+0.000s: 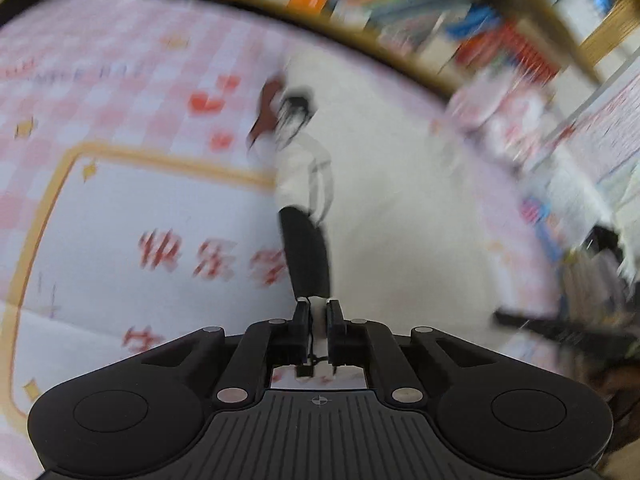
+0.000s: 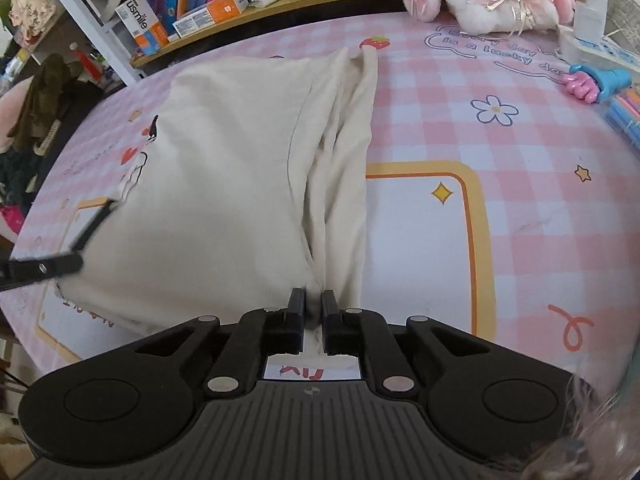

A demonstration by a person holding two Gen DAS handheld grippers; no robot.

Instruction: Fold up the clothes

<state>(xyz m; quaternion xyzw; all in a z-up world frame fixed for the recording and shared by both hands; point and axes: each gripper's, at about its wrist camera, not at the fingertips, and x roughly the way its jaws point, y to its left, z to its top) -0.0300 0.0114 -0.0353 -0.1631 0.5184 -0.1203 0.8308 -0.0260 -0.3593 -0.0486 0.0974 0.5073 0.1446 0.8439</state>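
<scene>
In the blurred left wrist view, the left gripper (image 1: pixel 318 309) is pinching the printed edge of the cream garment (image 1: pixel 384 200), jaws nearly closed. In the right wrist view, the right gripper (image 2: pixel 312 299) is clamping the garment's bunched hem as it is lying spread on the pink checked tablecloth (image 2: pixel 520 200).

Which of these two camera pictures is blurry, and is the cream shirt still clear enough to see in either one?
Left wrist view: heavy motion blur smears the bookshelf and the pink checked cloth; only the left gripper stays sharp, and the cream shirt is a pale wash. Right wrist view: sharp and evenly lit, fisheye-curved at the edges, shirt seams clear at the right gripper.
</scene>
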